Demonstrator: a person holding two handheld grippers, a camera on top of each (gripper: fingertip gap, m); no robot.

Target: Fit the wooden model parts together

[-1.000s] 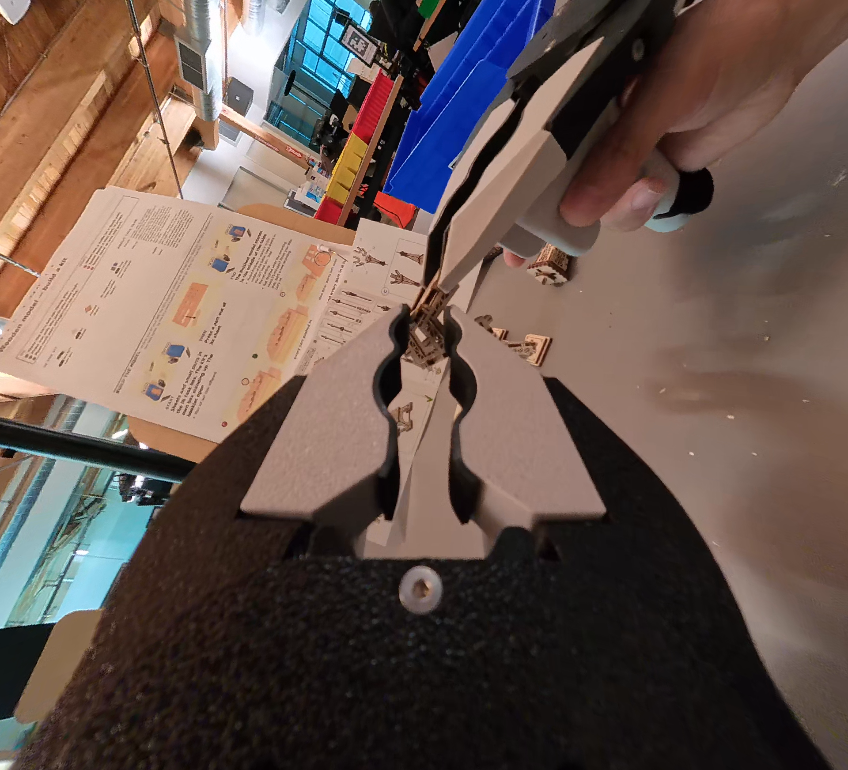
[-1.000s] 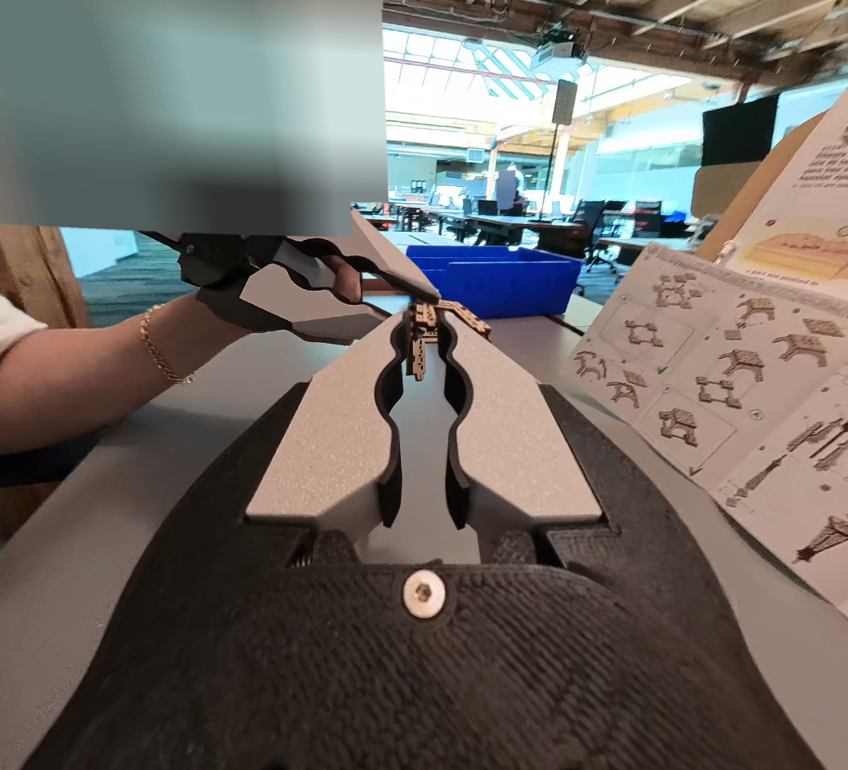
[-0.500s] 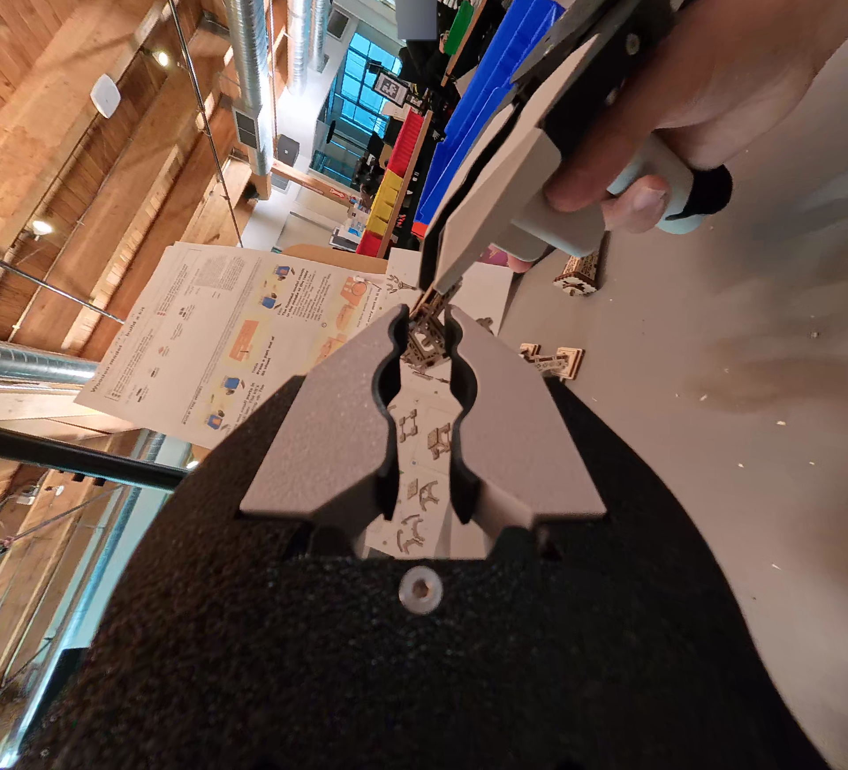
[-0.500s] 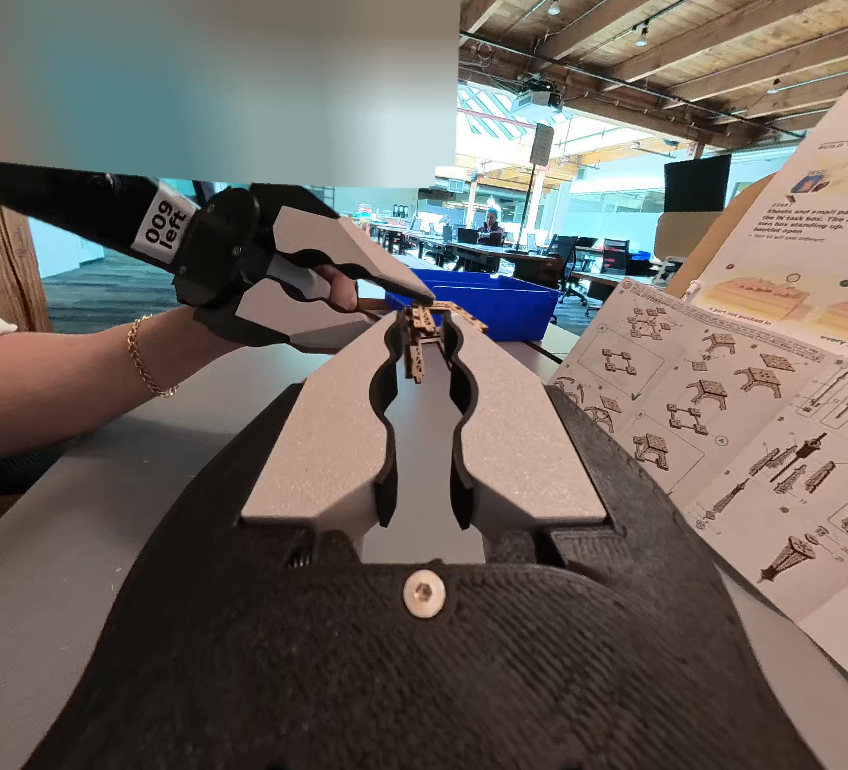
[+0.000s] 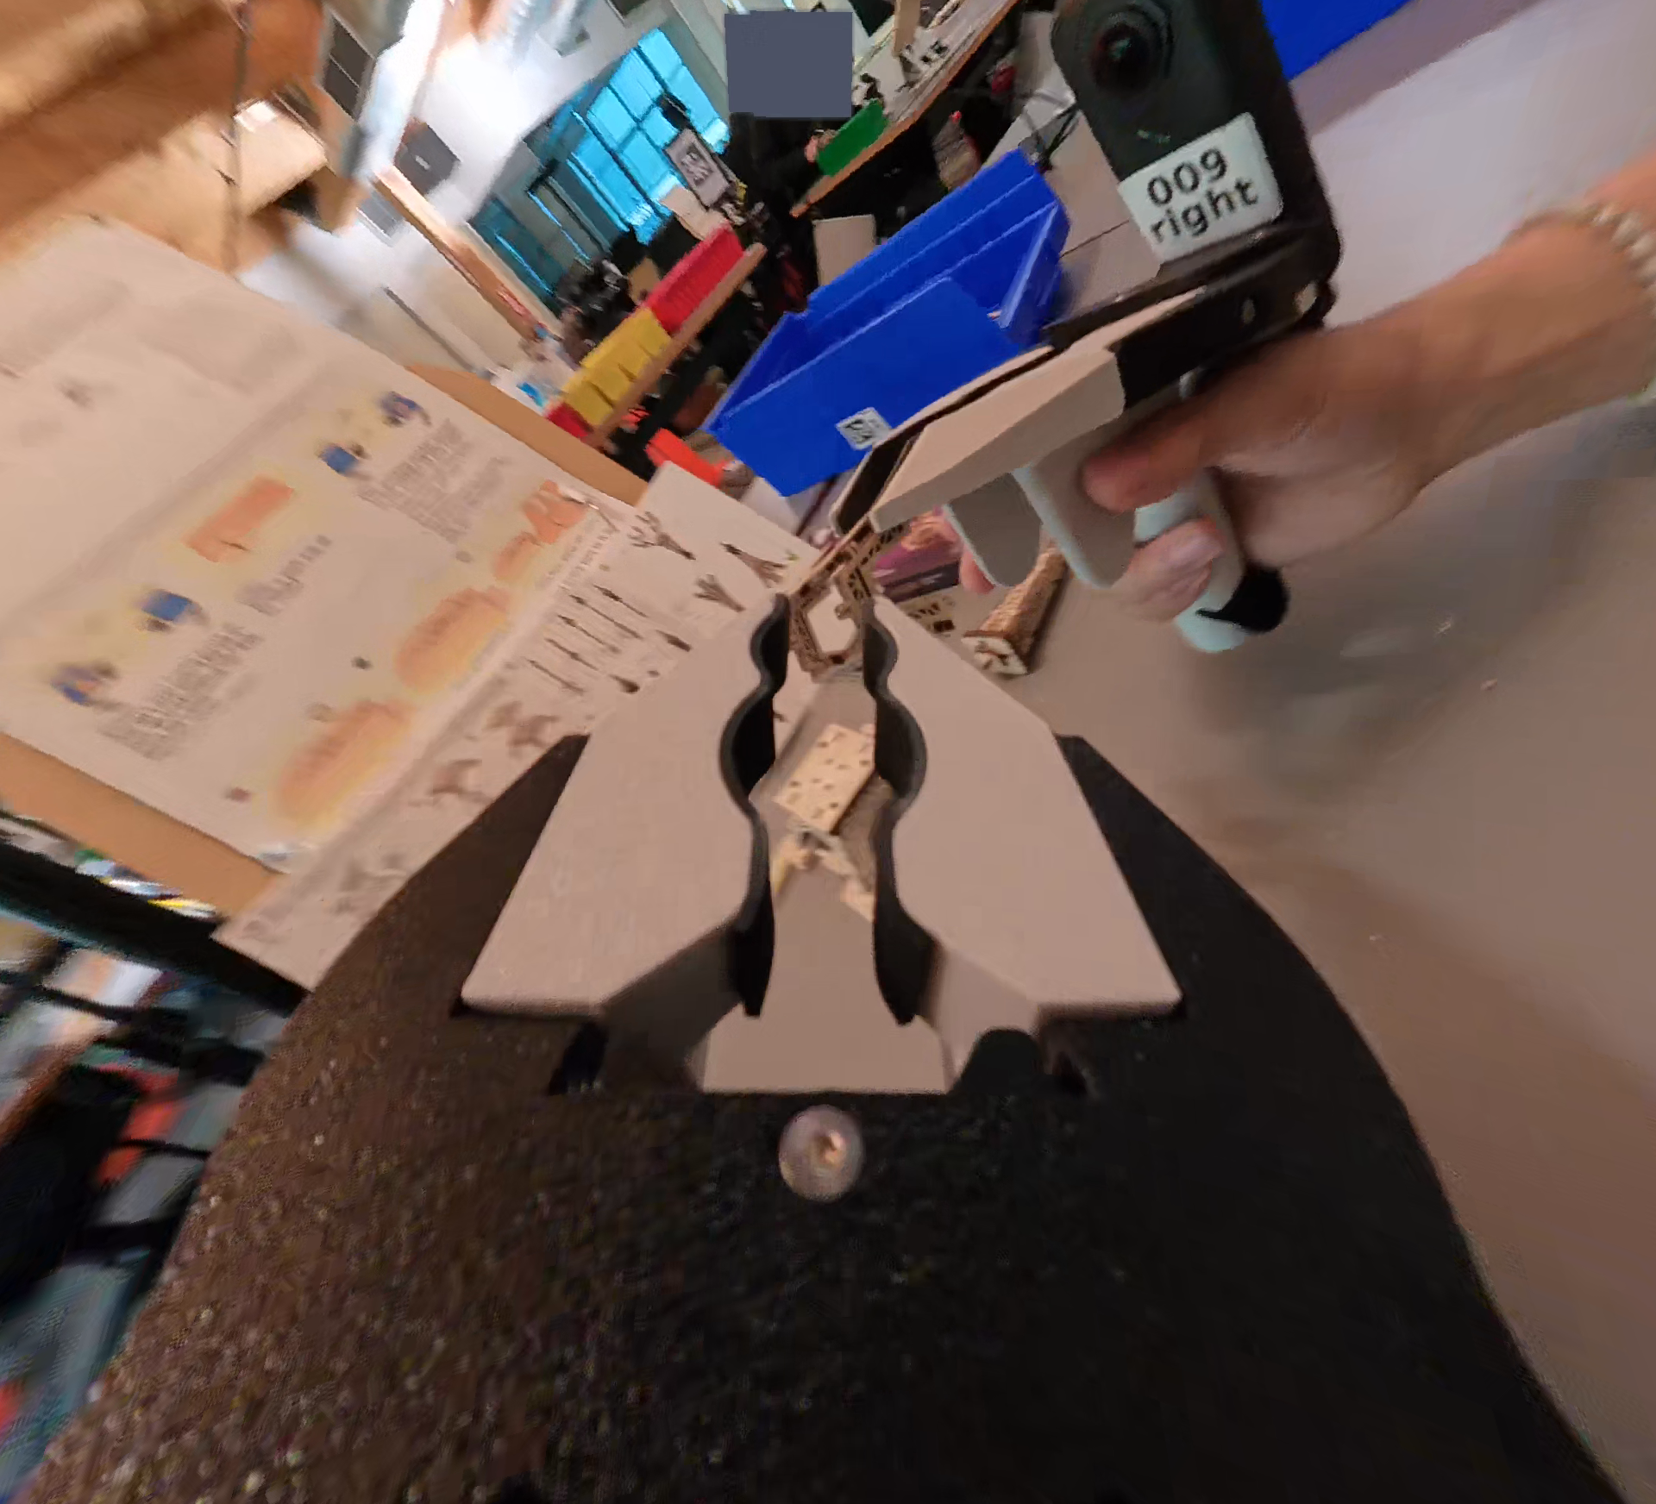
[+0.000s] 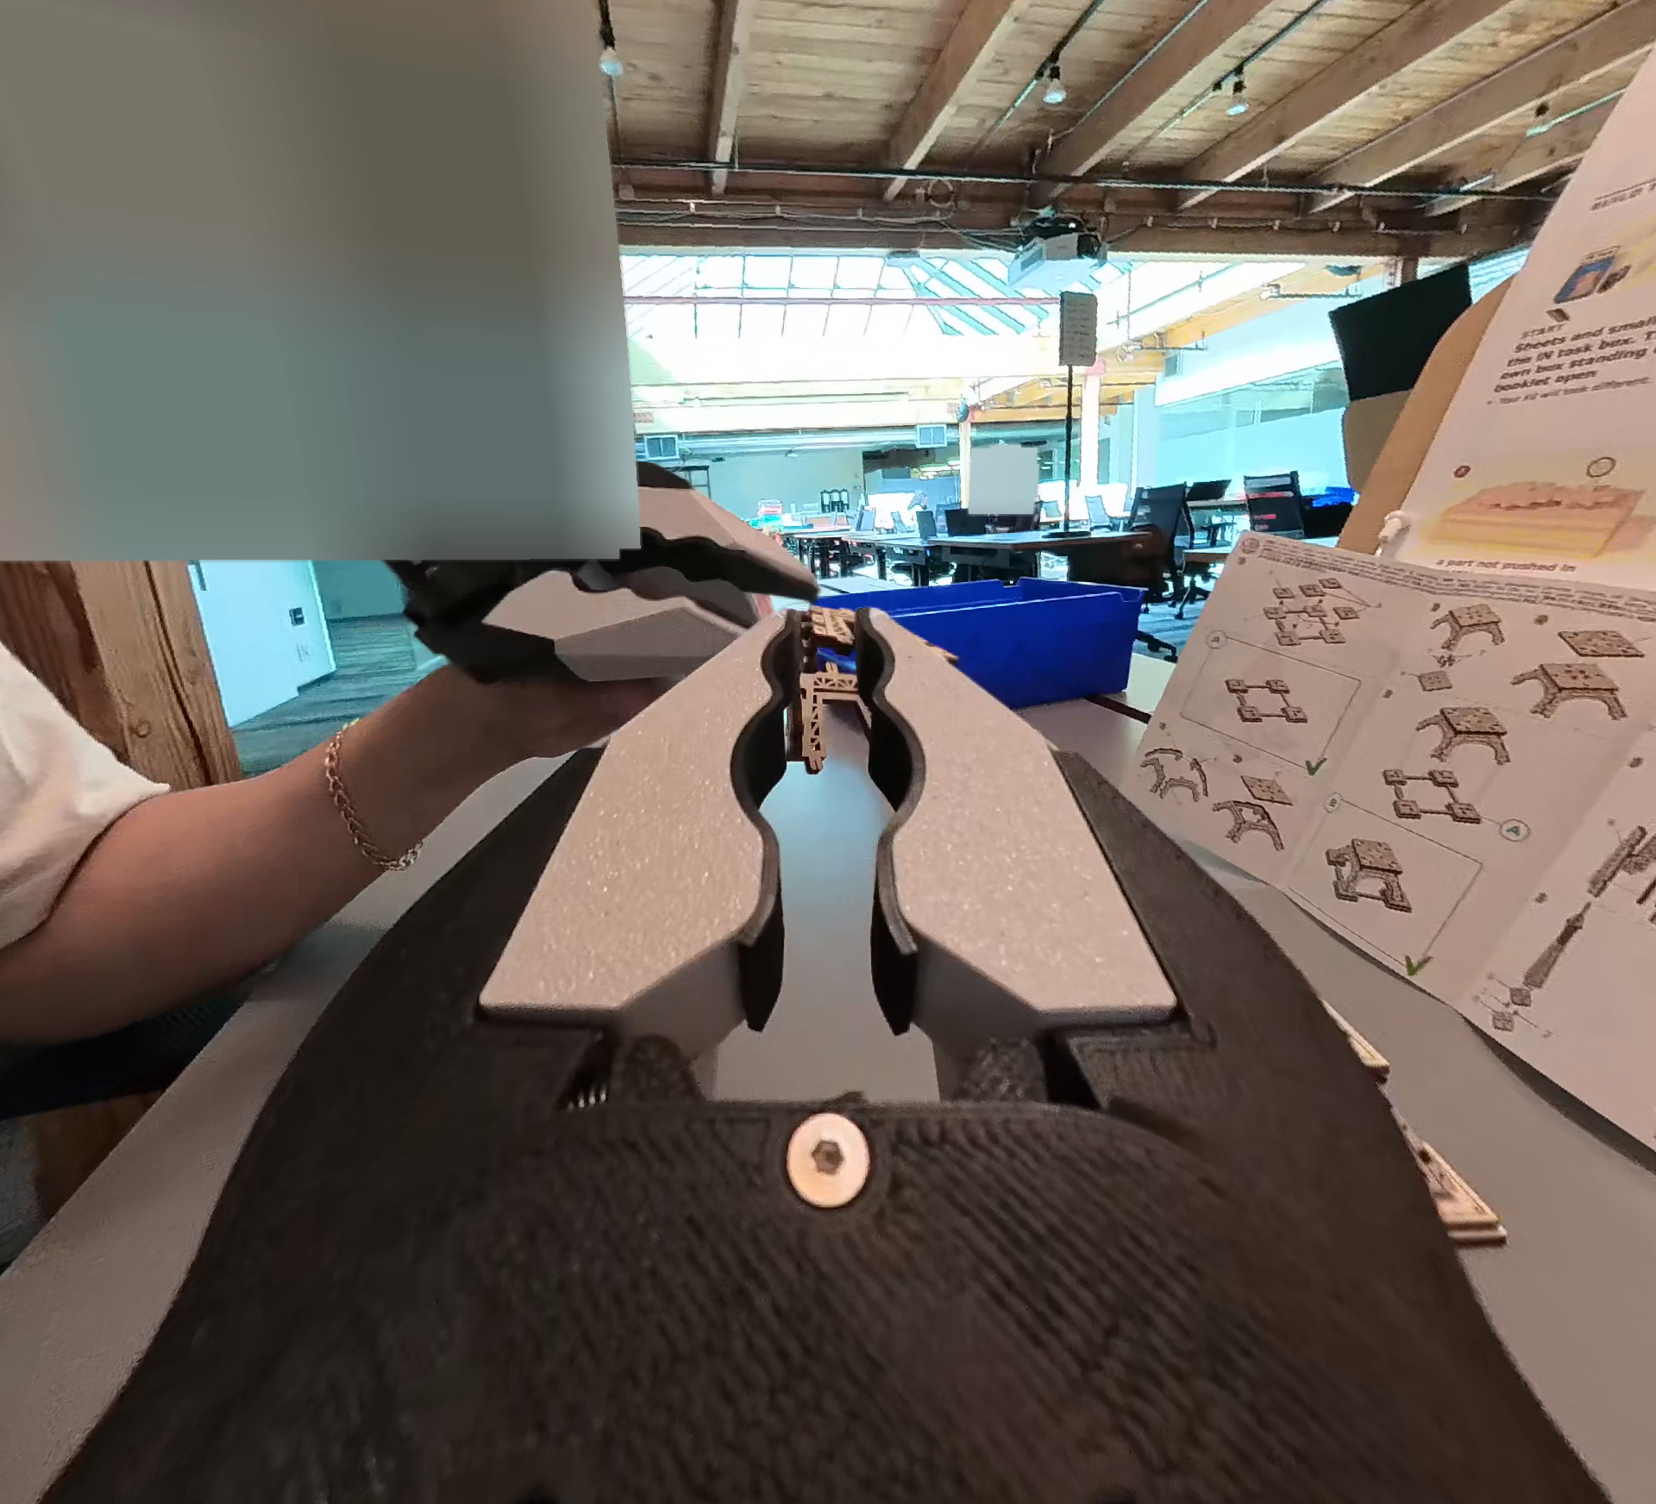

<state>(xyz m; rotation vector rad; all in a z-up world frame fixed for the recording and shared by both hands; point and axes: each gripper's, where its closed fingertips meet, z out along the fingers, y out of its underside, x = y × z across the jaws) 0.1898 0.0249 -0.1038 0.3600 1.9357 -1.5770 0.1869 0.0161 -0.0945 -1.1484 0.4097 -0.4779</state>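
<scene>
Left gripper (image 5: pixel 826 623) pinched on lattice wooden piece (image 5: pixel 820 641) at fingertips, above grey table (image 5: pixel 1344 789), ahead of instruction sheet (image 5: pixel 296 565) along table's left edge

Right gripper (image 6: pixel 829 637) clamped on second wooden part (image 6: pixel 820 704), long axis hanging downward

Tips meet nearly nose to nose; join lies between them, both equally near

Spare wooden parts (image 5: pixel 1017 619) on table beyond, blue bin (image 6: pixel 1013 637) toward far edge

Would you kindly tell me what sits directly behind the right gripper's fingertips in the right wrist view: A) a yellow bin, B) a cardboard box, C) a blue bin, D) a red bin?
C: a blue bin stands on the table just beyond the right gripper, which grips a wooden model part.
</scene>
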